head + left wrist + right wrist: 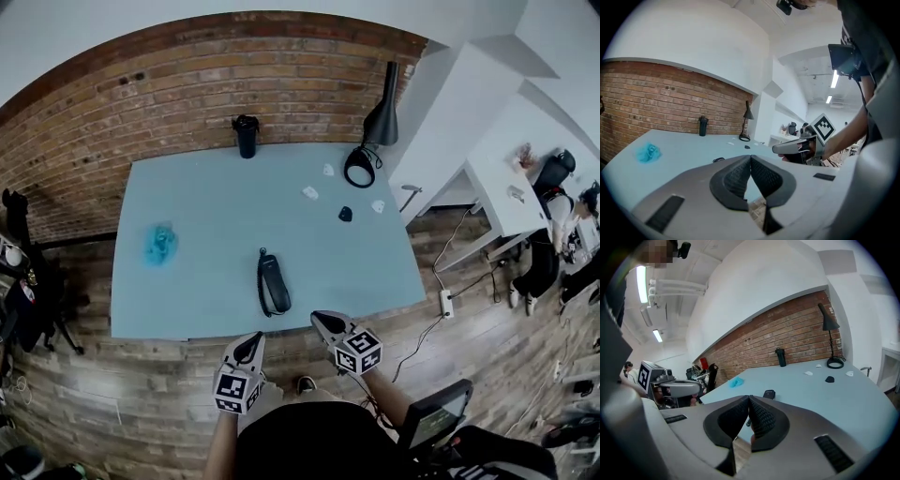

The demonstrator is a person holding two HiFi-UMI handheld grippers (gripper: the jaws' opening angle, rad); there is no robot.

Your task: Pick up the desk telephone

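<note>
A black desk telephone handset (273, 282) lies on the pale blue table (206, 234), near its front edge; it also shows small in the right gripper view, telephone (768, 394). My left gripper (249, 348) hovers just off the table's front edge, below and left of the phone, jaws closed together with nothing between them (750, 161). My right gripper (322, 323) is at the table's front edge, right of the phone, also shut and empty (749, 401). Neither touches the phone.
On the table stand a black bottle (246, 135) at the back, a black desk lamp (371, 141) at back right, a crumpled blue cloth (160, 243) at left, a small black object (345, 214) and white scraps (309, 192). Brick wall behind; wood floor below.
</note>
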